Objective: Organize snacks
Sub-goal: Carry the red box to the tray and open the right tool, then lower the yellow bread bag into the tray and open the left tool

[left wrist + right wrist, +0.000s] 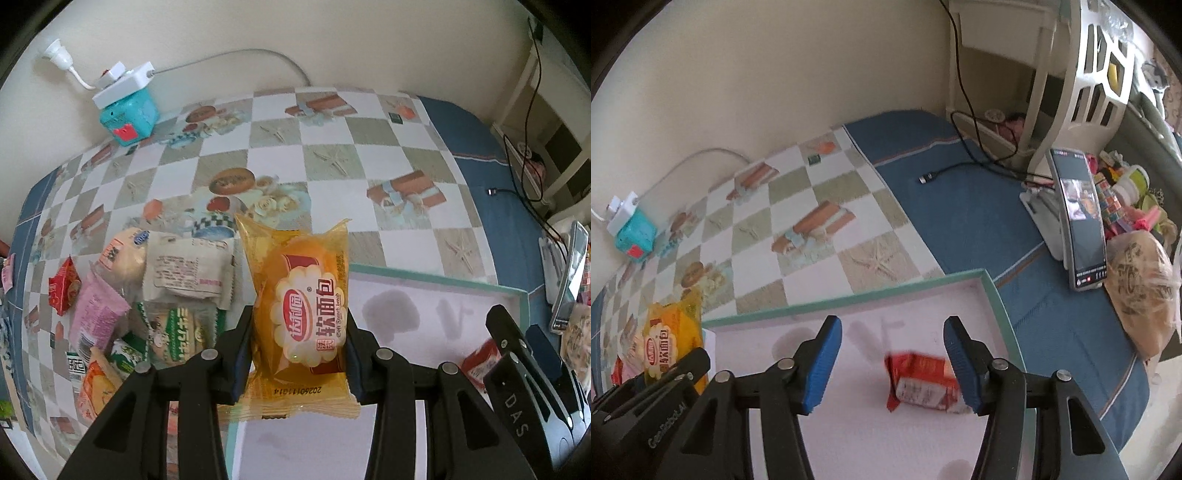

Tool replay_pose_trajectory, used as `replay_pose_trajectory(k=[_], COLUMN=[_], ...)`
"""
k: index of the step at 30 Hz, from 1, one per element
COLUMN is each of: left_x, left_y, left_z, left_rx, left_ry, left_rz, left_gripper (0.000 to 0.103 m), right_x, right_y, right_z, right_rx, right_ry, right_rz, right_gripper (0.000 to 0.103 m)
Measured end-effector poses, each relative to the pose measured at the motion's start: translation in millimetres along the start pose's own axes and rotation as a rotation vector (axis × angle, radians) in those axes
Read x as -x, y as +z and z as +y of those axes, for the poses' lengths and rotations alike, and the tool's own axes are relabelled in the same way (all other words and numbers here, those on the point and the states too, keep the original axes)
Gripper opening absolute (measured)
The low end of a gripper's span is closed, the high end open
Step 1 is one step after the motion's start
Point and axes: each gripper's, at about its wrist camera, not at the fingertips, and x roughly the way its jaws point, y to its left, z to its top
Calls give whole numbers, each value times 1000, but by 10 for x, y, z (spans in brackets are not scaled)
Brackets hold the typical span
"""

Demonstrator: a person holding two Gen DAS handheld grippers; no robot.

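My left gripper (298,332) is shut on a yellow soft-bread packet (306,295), held upright over the left edge of a teal-rimmed box (424,275) with a pale floor. The same packet (665,339) shows at the left of the right wrist view. My right gripper (894,323) stands open above the box (849,297). A red snack packet (923,384) lies on the box floor just inside the right finger, and no pad presses on it. A pile of several wrapped snacks (147,295) lies on the checked tablecloth left of the box.
A teal cube with a white plug block (127,118) stands at the back left by the wall. A phone on a stand (1078,221), a filled plastic bag (1141,291) and a loose black cable (931,177) lie on the blue cloth to the right.
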Motion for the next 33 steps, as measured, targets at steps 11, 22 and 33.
replay_pose_trajectory(k=[11, 22, 33], left_x=[-1, 116, 394], left_y=[20, 74, 14], left_z=[133, 720, 1443], left_rx=[53, 232, 431], left_ry=[-2, 66, 151], left_rz=[13, -16, -63], left_gripper=[79, 91, 93], right_x=[-31, 65, 350], right_y=[-5, -65, -133], right_z=[-63, 278, 629], right_rx=[7, 107, 154], right_ry=[-64, -85, -32], right_rz=[36, 11, -18], right_gripper=[68, 84, 93])
